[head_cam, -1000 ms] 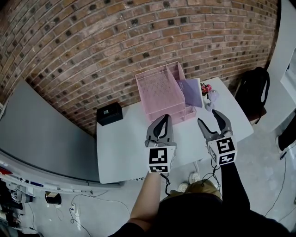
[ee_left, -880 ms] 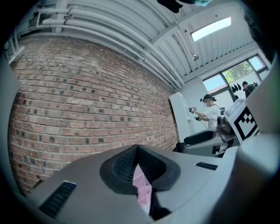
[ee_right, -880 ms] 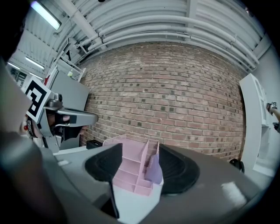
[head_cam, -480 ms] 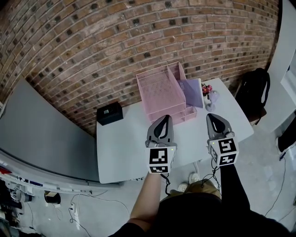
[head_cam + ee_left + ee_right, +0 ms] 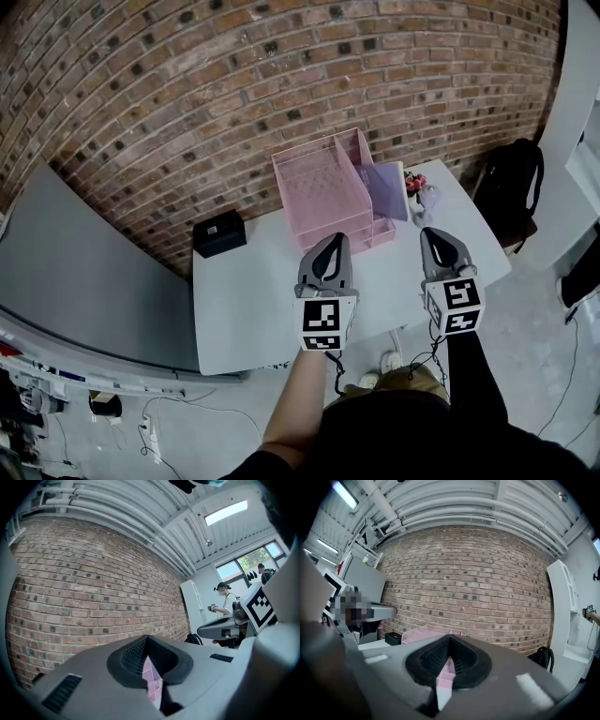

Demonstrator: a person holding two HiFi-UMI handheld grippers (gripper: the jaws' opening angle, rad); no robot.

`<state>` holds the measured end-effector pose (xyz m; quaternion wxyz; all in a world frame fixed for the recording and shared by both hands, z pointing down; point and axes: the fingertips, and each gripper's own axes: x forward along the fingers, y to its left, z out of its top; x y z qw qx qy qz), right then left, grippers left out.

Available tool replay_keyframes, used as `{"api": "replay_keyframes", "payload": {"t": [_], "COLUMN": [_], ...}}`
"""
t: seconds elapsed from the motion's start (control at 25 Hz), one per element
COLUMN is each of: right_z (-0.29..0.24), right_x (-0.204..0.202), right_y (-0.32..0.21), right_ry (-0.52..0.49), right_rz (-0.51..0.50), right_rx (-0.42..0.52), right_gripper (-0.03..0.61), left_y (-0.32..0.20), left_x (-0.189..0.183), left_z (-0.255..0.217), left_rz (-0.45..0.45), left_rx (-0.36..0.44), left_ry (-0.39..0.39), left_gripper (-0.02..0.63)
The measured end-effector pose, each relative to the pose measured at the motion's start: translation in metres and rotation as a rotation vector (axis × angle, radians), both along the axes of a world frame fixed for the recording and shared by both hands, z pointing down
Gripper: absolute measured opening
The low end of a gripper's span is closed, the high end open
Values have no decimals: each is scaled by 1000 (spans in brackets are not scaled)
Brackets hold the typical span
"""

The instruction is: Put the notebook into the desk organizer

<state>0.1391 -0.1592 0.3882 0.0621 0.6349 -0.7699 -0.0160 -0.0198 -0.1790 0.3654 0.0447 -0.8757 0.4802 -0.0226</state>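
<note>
The left claw (image 5: pixel 332 242) and right claw (image 5: pixel 432 234) hover over the near side of the white worktop (image 5: pixel 253 305), each pinched together on nothing. Farther back stands the pink desk organizer (image 5: pixel 322 184), with the lilac notebook (image 5: pixel 386 190) leaning at its right end.

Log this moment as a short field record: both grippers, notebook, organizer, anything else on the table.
left gripper: jaws shut, empty, over the table
right gripper: jaws shut, empty
desk organizer: pink, at the table's far edge by the brick wall
notebook: purple, upright at the organizer's right side; inside or beside, unclear
also on table: black box, left of the organizer
</note>
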Motion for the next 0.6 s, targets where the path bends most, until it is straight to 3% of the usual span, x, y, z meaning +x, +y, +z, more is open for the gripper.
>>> {"api": "replay_keyframes", "payload": {"t": [0.6], "right_z": [1], "right_x": [7], "right_y": [-4], "right_ry": [-10], "right_rz": [11], "right_rx": [1], "right_gripper": [-2], "left_y": [-6], "left_x": [4], "left_z": [-1], "left_rz": [3], "left_rx": [2], "left_ry": [4], "left_gripper": [8]}}
